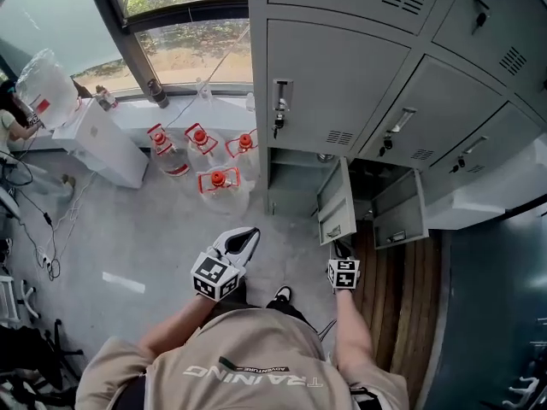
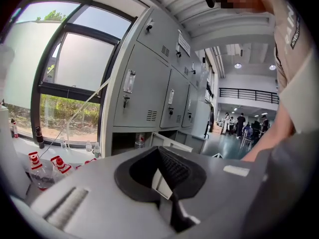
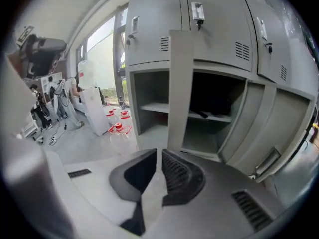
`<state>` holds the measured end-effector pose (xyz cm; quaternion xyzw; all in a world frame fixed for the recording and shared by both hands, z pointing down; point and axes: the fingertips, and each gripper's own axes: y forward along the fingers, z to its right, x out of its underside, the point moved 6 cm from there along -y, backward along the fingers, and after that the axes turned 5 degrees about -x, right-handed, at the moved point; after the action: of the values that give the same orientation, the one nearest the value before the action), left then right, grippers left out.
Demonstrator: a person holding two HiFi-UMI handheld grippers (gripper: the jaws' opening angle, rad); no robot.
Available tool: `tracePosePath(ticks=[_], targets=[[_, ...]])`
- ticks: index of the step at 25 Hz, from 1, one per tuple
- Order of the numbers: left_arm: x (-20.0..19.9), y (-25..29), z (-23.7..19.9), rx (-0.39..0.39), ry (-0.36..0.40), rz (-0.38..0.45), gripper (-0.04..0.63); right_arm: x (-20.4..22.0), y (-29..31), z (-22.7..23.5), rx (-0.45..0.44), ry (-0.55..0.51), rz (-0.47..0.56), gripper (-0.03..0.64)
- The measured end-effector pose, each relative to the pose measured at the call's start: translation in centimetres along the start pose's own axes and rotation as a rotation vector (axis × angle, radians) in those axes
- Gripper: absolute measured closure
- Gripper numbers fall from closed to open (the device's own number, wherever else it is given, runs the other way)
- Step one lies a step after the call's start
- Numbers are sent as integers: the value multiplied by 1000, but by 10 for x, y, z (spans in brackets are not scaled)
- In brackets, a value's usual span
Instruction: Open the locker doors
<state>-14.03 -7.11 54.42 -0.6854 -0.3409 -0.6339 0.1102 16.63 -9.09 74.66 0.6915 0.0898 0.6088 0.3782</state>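
The grey lockers (image 1: 329, 84) stand ahead of me, and two bottom-row doors hang open. My right gripper (image 1: 340, 248) is at the lower edge of the left open door (image 1: 336, 202). In the right gripper view that door (image 3: 180, 83) shows edge-on and runs down between the two pads, where my right gripper (image 3: 158, 156) is shut on it. Behind it are an open compartment with a shelf (image 3: 149, 108) and a second one holding something dark (image 3: 214, 103). My left gripper (image 1: 248, 233) hangs to the left over the floor, away from the lockers; in its own view the left gripper (image 2: 158, 153) is shut on nothing.
The second open door (image 1: 399, 210) hangs just right of the gripped one. Several water jugs with red caps (image 1: 218, 182) stand on the floor left of the lockers, beside a white cabinet (image 1: 102, 143) under the window. Wooden boards (image 1: 397, 289) lie before the lockers. People stand far off (image 2: 241, 123).
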Motion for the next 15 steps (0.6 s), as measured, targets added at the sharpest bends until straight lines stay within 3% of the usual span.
tracePosePath(ticks=[8,15], targets=[[7,-28,20,-77,2,-1,589,-25,-30,5,-36,20,99,579],[-5,-29,12,-66,7,43,589,-108,-88,-36,-97,84,305,595]])
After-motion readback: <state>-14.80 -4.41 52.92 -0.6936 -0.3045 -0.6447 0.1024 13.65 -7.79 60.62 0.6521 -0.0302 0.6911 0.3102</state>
